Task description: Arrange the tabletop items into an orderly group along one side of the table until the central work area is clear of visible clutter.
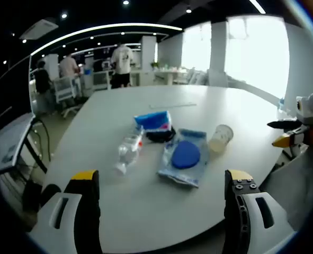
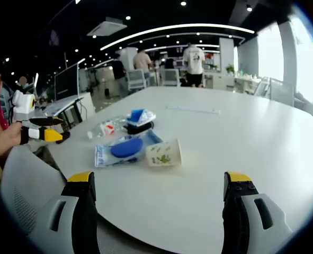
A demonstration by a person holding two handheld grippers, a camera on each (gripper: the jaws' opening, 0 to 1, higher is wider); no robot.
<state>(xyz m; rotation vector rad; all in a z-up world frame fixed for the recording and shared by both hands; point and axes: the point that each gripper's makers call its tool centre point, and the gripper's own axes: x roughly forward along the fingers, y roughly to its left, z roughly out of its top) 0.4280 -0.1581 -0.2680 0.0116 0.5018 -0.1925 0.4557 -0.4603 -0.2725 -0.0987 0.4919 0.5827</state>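
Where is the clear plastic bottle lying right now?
In the left gripper view the clear plastic bottle lies on its side on the white table, left of the blue-disc packet and below the blue tissue pack.

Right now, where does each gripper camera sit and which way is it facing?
Left gripper view: rides the left gripper, facing across the white round table at the clear plastic bottle; right gripper enters at right.
Right gripper view: rides the right gripper, facing the table's clutter; left gripper enters at left.
Shared: the blue disc in its clear packet.
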